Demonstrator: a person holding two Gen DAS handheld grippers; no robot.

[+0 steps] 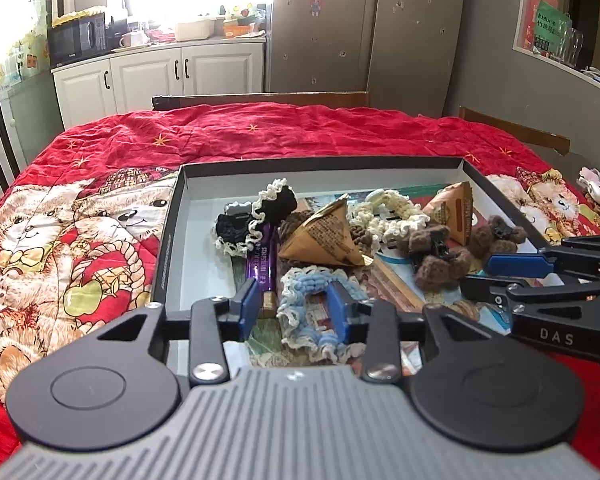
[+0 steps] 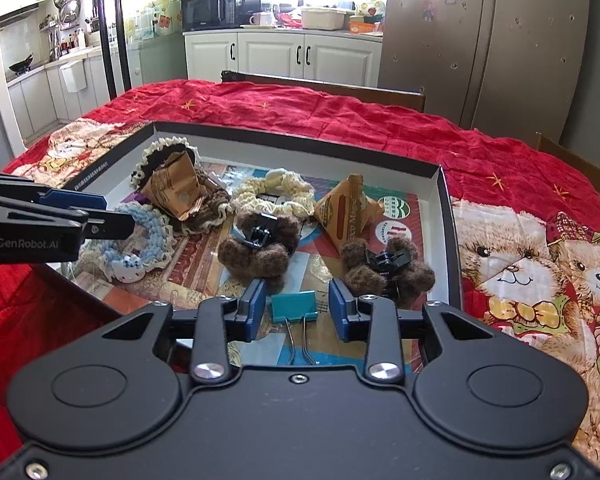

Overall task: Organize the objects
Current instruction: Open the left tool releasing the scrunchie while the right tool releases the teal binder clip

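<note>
Both grippers hang open over the box [image 2: 444, 200], right gripper [image 2: 296, 310] straddling the teal binder clip [image 2: 293, 306] on the box floor, left gripper [image 1: 296, 304] around the blue scrunchie [image 1: 312, 280] (soft, likely to snag neighbours if lifted carelessly).

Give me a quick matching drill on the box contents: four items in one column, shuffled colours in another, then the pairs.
Items:
1. binder clip
2. scrunchie by the left hand-held gripper
3. fuzzy hair claw
4. pyramid packet

Colours:
A. brown fur
B. teal
C. tan paper
D. light blue with cream trim

Pairs: 1-B, 2-D, 3-A, 4-C
</note>
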